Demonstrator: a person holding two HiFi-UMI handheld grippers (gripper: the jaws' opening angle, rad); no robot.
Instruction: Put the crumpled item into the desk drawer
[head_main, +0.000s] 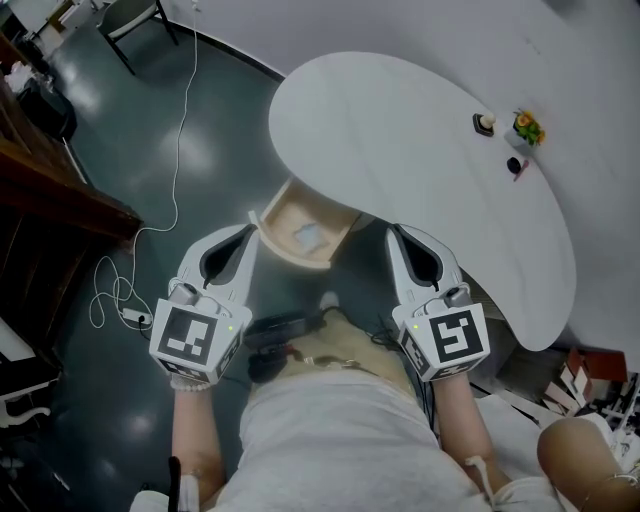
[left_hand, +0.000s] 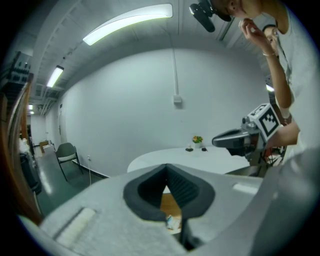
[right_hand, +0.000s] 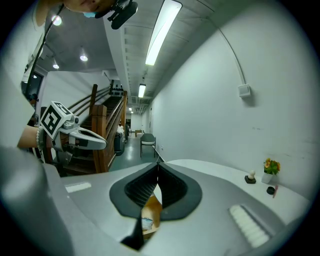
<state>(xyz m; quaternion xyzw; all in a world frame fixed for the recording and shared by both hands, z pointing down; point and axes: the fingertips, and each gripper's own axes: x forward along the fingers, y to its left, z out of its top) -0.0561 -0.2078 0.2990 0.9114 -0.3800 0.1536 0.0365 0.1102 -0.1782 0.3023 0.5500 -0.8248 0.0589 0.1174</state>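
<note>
The desk drawer (head_main: 275, 222) stands pulled out from under the white oval desk (head_main: 420, 170), its wooden inside showing. A pale crumpled item (head_main: 308, 236) lies in the drawer. My left gripper (head_main: 252, 229) hovers at the drawer's left edge and is shut with nothing in it. My right gripper (head_main: 392, 231) hovers at the drawer's right side, shut and empty too. In the left gripper view the crumpled item (left_hand: 172, 221) and the drawer's wood (left_hand: 169, 202) show below the closed jaws. The right gripper view shows the same crumpled item (right_hand: 148, 222) under its closed jaws.
A small potted plant (head_main: 527, 126), a little figure (head_main: 485, 122) and a dark small object (head_main: 517, 166) stand at the desk's far right. A cable (head_main: 185, 130) runs over the dark floor, with a chair (head_main: 130, 25) and a wooden stair (head_main: 50, 190) to the left.
</note>
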